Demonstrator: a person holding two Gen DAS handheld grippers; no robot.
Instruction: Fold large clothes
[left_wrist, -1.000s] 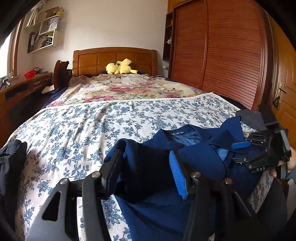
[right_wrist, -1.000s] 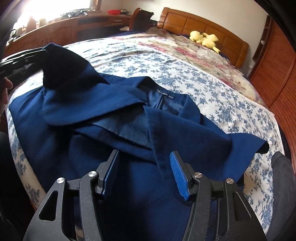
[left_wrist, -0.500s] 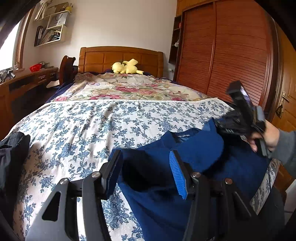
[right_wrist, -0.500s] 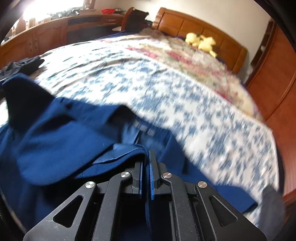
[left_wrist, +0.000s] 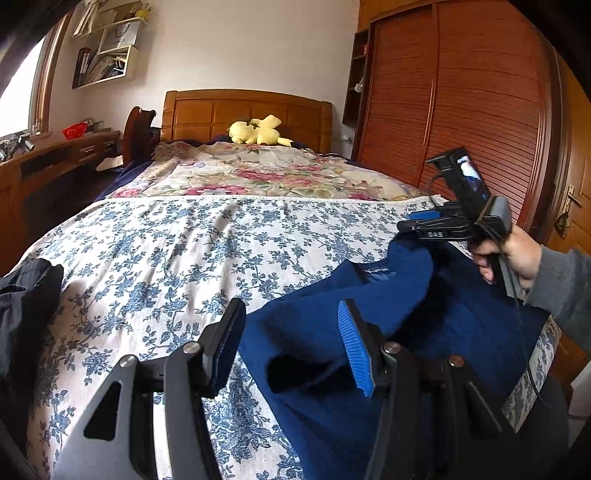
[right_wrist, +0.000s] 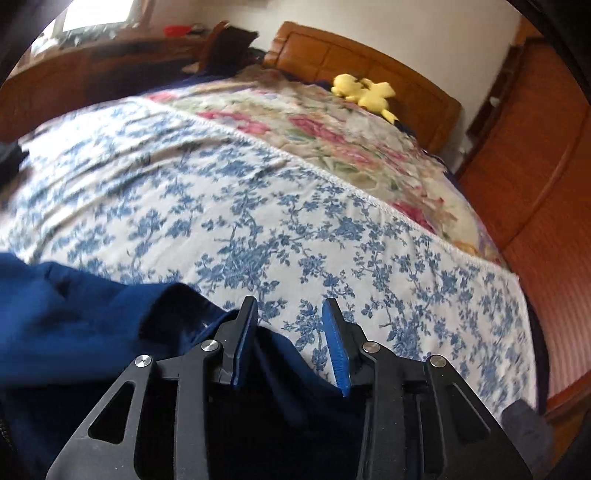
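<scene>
Right gripper fingers parted, just been opening, coat fabric loose between, no pinch. Left gripper fingers half apart over coat edge, not pressing. Right hand raised at 3 o'clock, tilted downward. Coat folded at bed foot, 5 o'clock.

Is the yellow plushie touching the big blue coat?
Apart. The left wrist view shows the yellow plushie up by the headboard, with flowery bedspread between it and the blue coat.
</scene>
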